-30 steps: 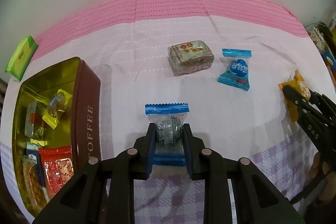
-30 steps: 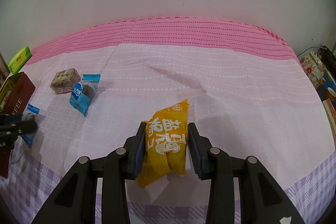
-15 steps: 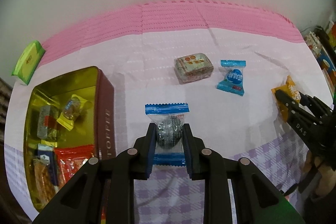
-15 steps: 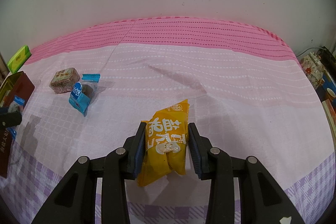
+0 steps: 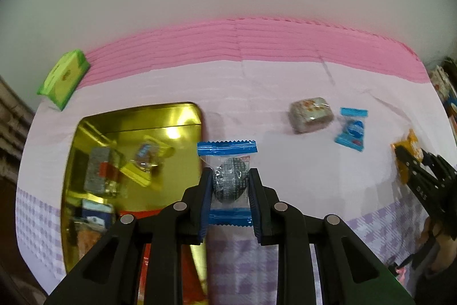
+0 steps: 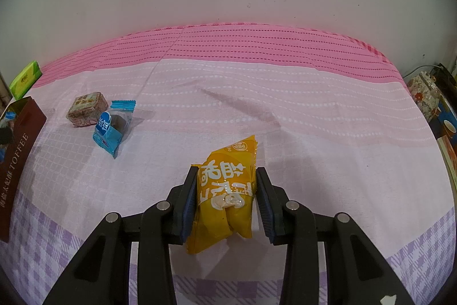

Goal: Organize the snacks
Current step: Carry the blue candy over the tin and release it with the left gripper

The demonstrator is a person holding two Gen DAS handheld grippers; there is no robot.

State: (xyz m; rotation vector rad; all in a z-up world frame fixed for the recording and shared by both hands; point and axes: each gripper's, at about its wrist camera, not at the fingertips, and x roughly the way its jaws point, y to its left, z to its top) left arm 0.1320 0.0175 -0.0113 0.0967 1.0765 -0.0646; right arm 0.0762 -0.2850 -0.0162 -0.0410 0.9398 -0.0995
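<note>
the left hand-held gripper (image 5: pixel 230 185) is clamped on a blue-ended clear candy (image 5: pixel 228 176), with the open gold tin (image 5: pixel 137 116) of blurred snacks just left, a beige packet (image 5: pixel 310 114) and blue candy (image 5: pixel 352 130) farther right, while the right hand-held gripper (image 6: pixel 227 195) pinches an orange packet (image 6: pixel 225 190) above the bench cloth (image 6: pixel 314 133).

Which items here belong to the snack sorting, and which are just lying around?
Job:
- blue-ended candy in left gripper
- yellow snack packet in right gripper
- toffee tin, holding snacks
- boxy wrapped cake and blue candy packet, loose on the cloth

Lying about:
- green pack at the cloth's far corner
- floral clutter at the right edge
</note>
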